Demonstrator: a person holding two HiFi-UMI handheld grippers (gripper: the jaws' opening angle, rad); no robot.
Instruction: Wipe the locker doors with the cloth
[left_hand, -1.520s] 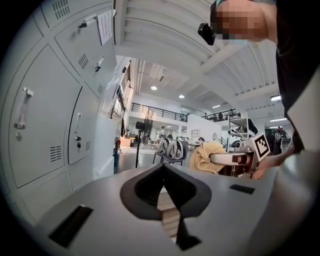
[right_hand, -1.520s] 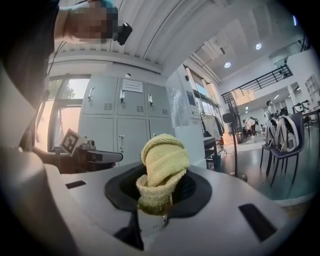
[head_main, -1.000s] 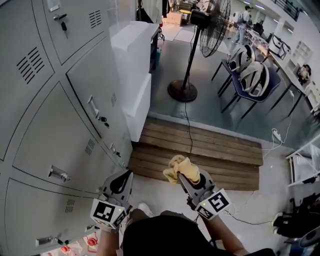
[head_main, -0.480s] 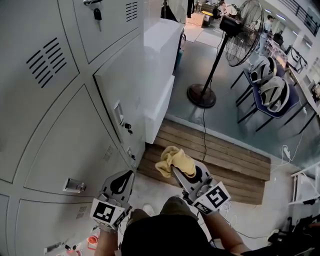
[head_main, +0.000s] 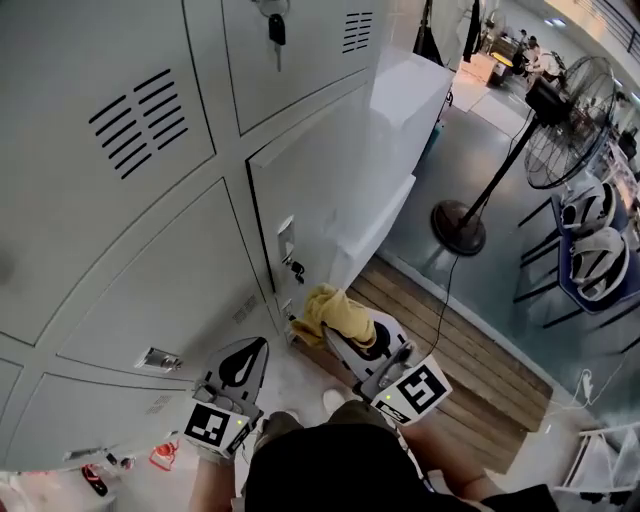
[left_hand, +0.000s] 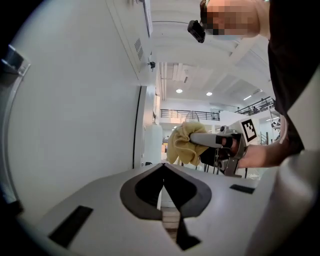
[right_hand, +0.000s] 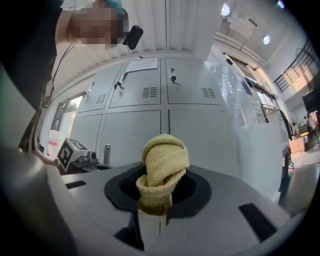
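Lowest in the head view, side by side: left gripper (head_main: 248, 358) and right gripper (head_main: 350, 335), both held close to the lockers (head_main: 140, 200). Plain only from the left gripper view: left jaws pressed together tip to tip, nothing between. Plain only from the right gripper view: right jaws clamped on the cloth (right_hand: 162, 167). Yellow, knitted-looking, bunched into a thick folded wad, rising above the jaw tips and drooping a little below them. Side-on from the left gripper view, sticking out well past the right jaws. From the head view, up near the lower corner of a grey door (head_main: 330, 180), just below its latch (head_main: 288, 243); touching the metal or not, cannot tell. Farther off, in the head view alone: wooden boards (head_main: 480, 355), then a standing fan (head_main: 560, 110) and two helmets (head_main: 598, 262).
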